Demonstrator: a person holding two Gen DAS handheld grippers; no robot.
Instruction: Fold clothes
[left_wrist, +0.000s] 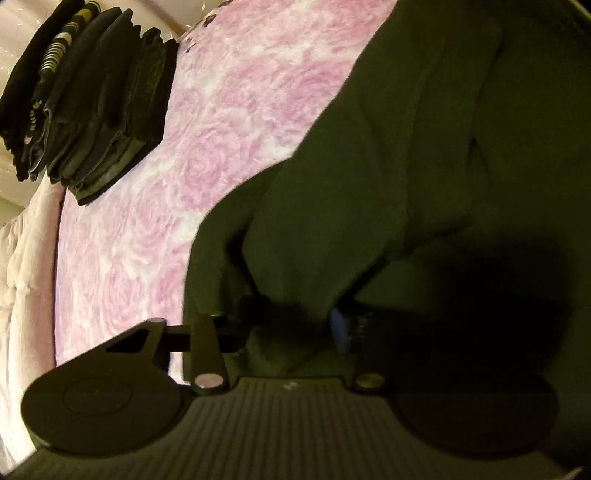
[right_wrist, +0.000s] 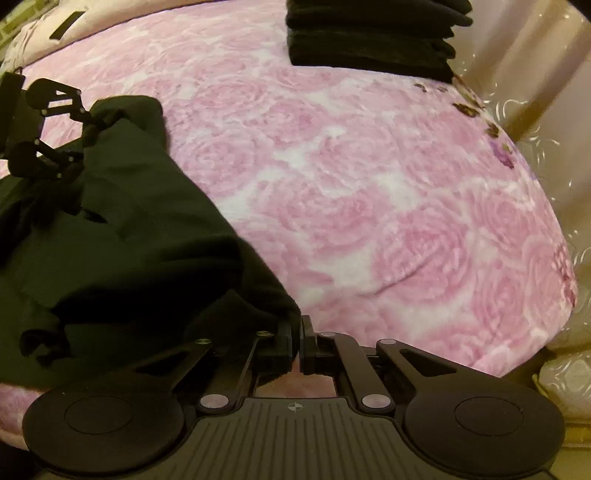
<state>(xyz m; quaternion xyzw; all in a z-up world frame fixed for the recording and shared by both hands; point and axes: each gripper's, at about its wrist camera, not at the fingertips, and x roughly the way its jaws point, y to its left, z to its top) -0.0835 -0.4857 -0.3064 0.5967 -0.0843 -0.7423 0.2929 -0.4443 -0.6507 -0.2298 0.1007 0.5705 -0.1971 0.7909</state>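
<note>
Right wrist view: the dark garment (right_wrist: 122, 236) is stretched leftward from the right gripper (right_wrist: 300, 343), pinched on its corner, to the left gripper (right_wrist: 86, 127), likewise clamped on cloth.

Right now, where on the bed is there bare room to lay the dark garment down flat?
The pink blanket is bare between the dark garment and the stack of folded clothes at the far edge. It is crowded at the garment, where the left hand-held gripper and right hand-held gripper pinch it.

Blanket (right_wrist: 369, 192): open right of garment (right_wrist: 129, 240); stack (right_wrist: 369, 33) blocks beyond, well apart from garment.
</note>
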